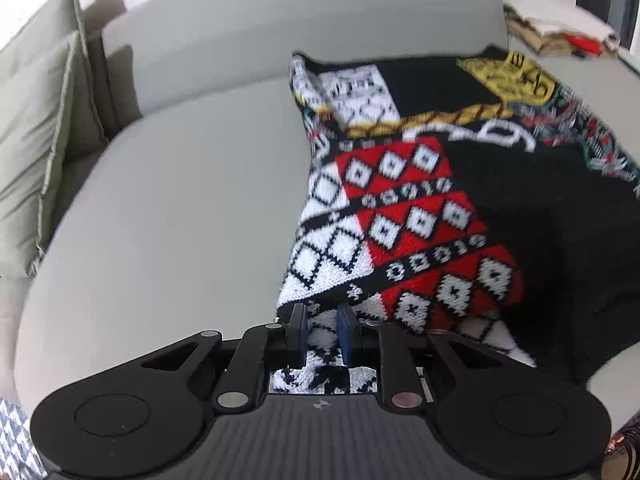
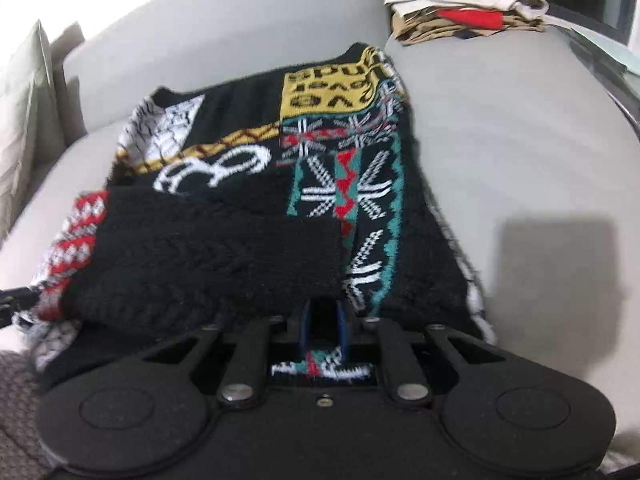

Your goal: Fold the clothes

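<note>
A patterned knit sweater [image 1: 420,216] in black, red, white, yellow and teal lies on a grey sofa seat [image 1: 180,208]. My left gripper [image 1: 323,320] is shut on the sweater's near hem, at its black-and-white corner, with knit bunched between the blue pads. In the right wrist view the same sweater [image 2: 256,184] shows a black cable-knit sleeve folded across its front. There my right gripper [image 2: 323,322] is shut on the near hem below the teal and white panel, and fabric shows between and behind its fingers.
Grey cushions [image 1: 36,128] lean at the sofa's left end. The sofa backrest [image 2: 224,28] rises behind the sweater. A stack of folded beige and red items [image 2: 464,12] sits at the back right. A grey textured fabric [image 2: 16,400] lies at the near left.
</note>
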### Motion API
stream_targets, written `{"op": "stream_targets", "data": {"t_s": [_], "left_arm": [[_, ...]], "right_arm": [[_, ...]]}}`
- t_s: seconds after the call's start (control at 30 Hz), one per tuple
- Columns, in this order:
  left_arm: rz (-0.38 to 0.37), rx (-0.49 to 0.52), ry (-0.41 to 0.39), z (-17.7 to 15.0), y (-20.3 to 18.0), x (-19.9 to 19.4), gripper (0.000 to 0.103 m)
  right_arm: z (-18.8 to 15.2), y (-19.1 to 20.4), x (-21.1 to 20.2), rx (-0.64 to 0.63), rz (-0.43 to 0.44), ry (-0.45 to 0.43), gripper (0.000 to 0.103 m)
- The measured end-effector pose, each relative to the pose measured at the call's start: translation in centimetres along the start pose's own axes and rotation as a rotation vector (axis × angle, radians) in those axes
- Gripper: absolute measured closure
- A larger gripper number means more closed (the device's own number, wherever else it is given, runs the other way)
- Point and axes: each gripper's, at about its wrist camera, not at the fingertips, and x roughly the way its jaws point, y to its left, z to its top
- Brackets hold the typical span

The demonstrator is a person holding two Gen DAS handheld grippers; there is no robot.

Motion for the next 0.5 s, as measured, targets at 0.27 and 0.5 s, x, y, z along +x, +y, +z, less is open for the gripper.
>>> {"op": "stream_targets", "data": {"t_s": [0.27,0.5], "left_arm": [[-0.131,-0.019,-0.098,0.9,-4.0,-2.4,0.083],[-0.133,0.057,-0.023,1.3,-8.9,2.1,0.084]], "right_arm": [[0.3,1.9,-1.4,-0.059,0.042,-0.037,0.082],[0.5,5.8,0.4,-0.184,0.034,-0.021,0.082]]}}
